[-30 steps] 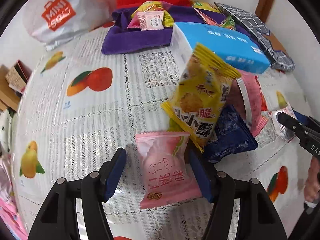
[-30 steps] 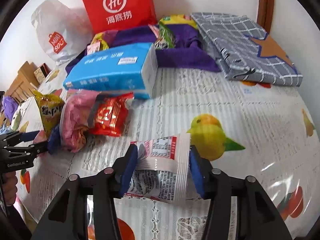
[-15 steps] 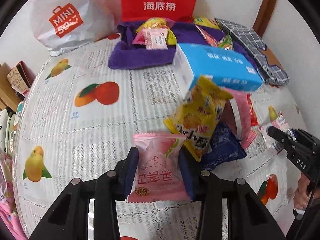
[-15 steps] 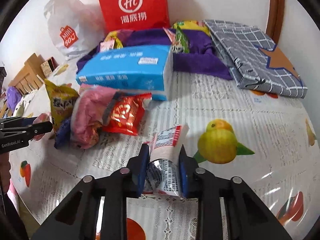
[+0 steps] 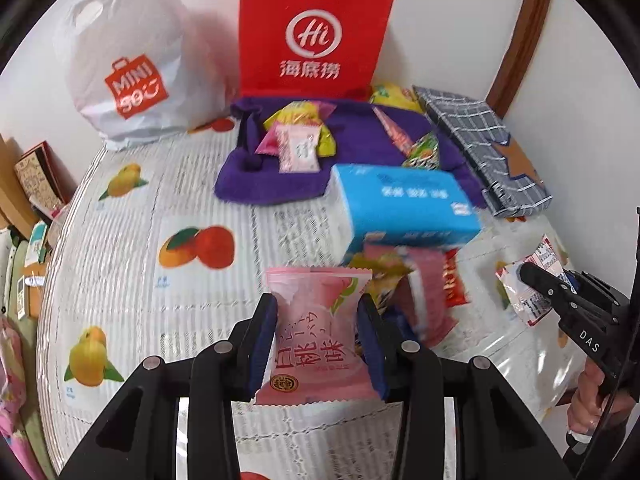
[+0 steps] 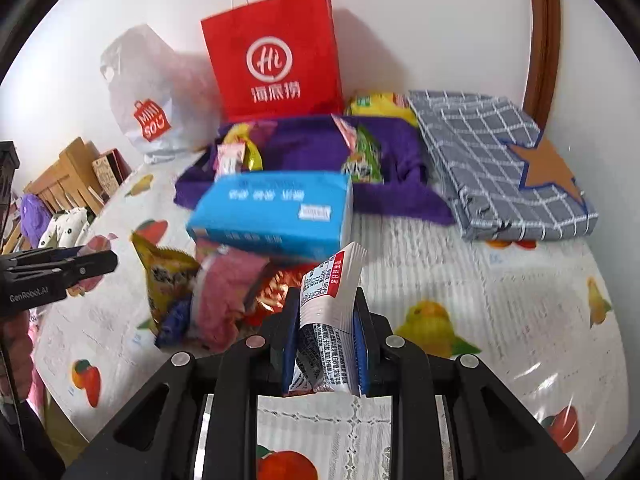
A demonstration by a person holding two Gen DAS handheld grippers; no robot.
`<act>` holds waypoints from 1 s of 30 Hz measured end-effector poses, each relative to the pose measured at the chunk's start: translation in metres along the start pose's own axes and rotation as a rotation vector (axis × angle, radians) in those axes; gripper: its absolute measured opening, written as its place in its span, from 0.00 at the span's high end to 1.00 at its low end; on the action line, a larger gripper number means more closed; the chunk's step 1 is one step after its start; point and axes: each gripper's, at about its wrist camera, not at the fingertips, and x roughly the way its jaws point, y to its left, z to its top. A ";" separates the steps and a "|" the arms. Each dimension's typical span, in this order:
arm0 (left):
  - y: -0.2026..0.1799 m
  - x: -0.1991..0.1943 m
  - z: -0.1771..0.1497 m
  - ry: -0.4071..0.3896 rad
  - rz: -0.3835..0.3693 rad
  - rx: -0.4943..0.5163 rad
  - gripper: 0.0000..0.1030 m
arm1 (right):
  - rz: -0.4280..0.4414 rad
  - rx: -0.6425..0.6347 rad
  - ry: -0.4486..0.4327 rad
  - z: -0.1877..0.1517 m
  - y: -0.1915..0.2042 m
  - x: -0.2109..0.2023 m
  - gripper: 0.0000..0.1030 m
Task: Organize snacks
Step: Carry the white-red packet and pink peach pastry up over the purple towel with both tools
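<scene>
— Left gripper (image 5: 316,344) pinching pink packet (image 5: 310,332) between pads; right gripper (image 6: 326,344) squeezing white sachet (image 6: 328,332) likewise.
— Risking slippage: holding crinkly wrappers only by edges, lifting above the snack pile (image 6: 208,300) ahead.

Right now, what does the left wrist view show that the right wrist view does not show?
Only the left wrist view shows the left gripper shut on the pink snack packet. Only the right wrist view shows the front of the right gripper, shut on the white printed packet. Both show the red paper bag, the purple cloth with snacks on it, and the blue tissue pack.
</scene>
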 end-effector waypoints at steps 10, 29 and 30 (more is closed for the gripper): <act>-0.023 -0.010 0.033 -0.037 -0.054 0.009 0.62 | -0.016 0.010 -0.049 0.034 -0.001 -0.019 0.77; -0.031 -0.004 0.094 -0.079 -0.087 0.008 0.62 | -0.039 -0.006 -0.115 0.100 0.007 -0.012 0.77; -0.030 -0.002 0.097 -0.080 -0.088 0.007 0.62 | -0.039 -0.006 -0.118 0.102 0.006 -0.011 0.77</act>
